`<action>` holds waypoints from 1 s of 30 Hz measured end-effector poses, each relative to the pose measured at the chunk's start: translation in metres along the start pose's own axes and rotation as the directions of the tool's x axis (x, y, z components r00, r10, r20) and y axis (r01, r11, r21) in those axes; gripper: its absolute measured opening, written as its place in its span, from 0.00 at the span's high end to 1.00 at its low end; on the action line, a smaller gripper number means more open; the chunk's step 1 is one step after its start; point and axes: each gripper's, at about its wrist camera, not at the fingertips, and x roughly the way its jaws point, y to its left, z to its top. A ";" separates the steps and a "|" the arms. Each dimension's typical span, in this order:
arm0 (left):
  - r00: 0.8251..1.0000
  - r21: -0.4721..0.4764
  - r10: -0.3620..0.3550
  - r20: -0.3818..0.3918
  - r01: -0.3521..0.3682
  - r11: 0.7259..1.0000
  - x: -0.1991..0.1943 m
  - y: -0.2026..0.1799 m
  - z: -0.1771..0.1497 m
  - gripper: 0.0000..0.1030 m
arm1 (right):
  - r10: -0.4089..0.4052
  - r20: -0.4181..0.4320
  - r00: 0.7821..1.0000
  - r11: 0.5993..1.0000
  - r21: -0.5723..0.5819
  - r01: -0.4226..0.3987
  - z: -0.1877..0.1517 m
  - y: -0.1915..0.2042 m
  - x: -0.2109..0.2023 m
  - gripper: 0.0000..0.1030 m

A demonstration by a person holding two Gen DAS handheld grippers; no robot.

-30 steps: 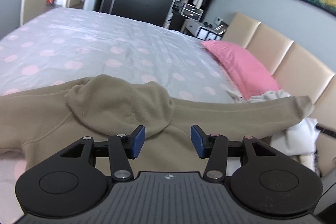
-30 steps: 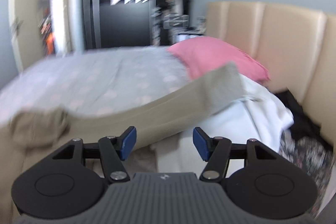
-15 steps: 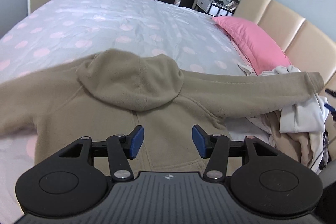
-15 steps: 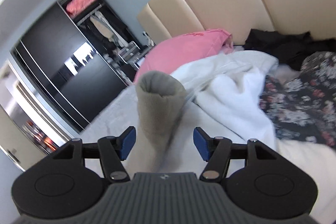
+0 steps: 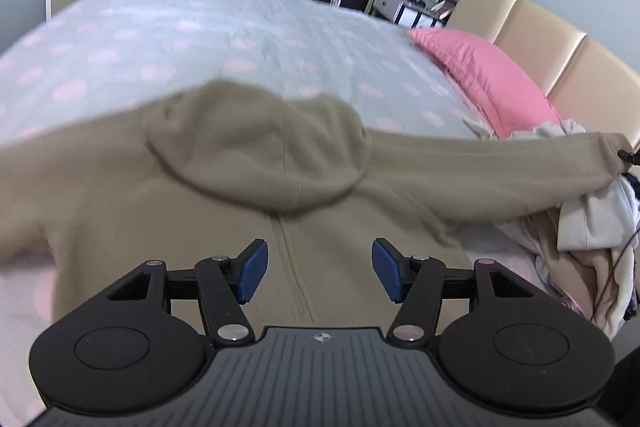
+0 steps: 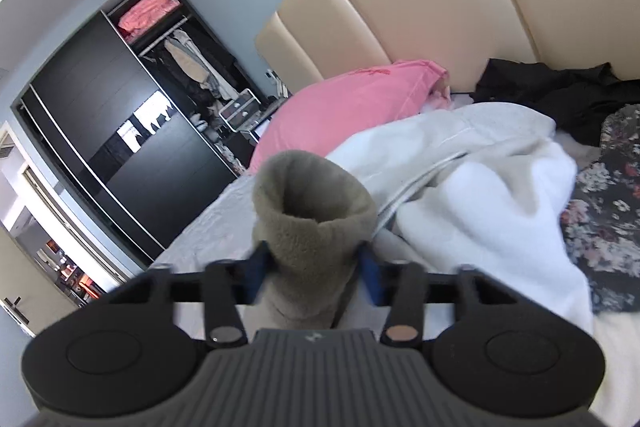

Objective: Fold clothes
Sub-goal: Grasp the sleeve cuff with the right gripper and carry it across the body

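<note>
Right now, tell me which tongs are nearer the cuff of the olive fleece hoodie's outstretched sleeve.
Right. The right tongs have just closed on the cuff; the left tongs hover open over the hoodie's zip, far from the cuff.

An olive fleece hoodie (image 5: pixel 248 211) lies spread flat on the bed (image 5: pixel 200 39), hood flopped over its back, one sleeve (image 6: pixel 312 227) stretched toward the bed's headboard end.

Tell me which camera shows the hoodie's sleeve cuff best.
The right wrist view: the sleeve cuff fills the centre, its opening facing the lens, with the right gripper just closed on the sleeve below it. The left wrist view shows that cuff only small, at the far right edge.
</note>
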 end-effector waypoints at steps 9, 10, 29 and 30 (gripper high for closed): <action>0.996 0.017 0.067 -0.058 -0.066 0.998 0.013 0.020 0.006 0.49 | 0.087 0.000 0.996 0.983 -0.160 -0.086 -0.010 0.054 -0.017 0.79; 0.996 0.020 0.070 -0.054 -0.069 0.997 0.012 0.021 0.012 0.49 | 0.102 -0.019 0.995 0.978 -0.180 -0.104 -0.014 0.065 -0.018 0.79; 1.000 -0.022 -0.007 -0.024 0.006 1.000 0.020 0.014 0.037 0.48 | 0.185 -0.524 0.831 0.710 -0.513 -0.482 -0.242 0.251 -0.026 0.80; 0.999 -0.032 -0.011 -0.031 0.010 0.999 0.023 0.016 0.036 0.48 | 0.171 -0.549 0.818 0.693 -0.523 -0.496 -0.255 0.252 -0.027 0.80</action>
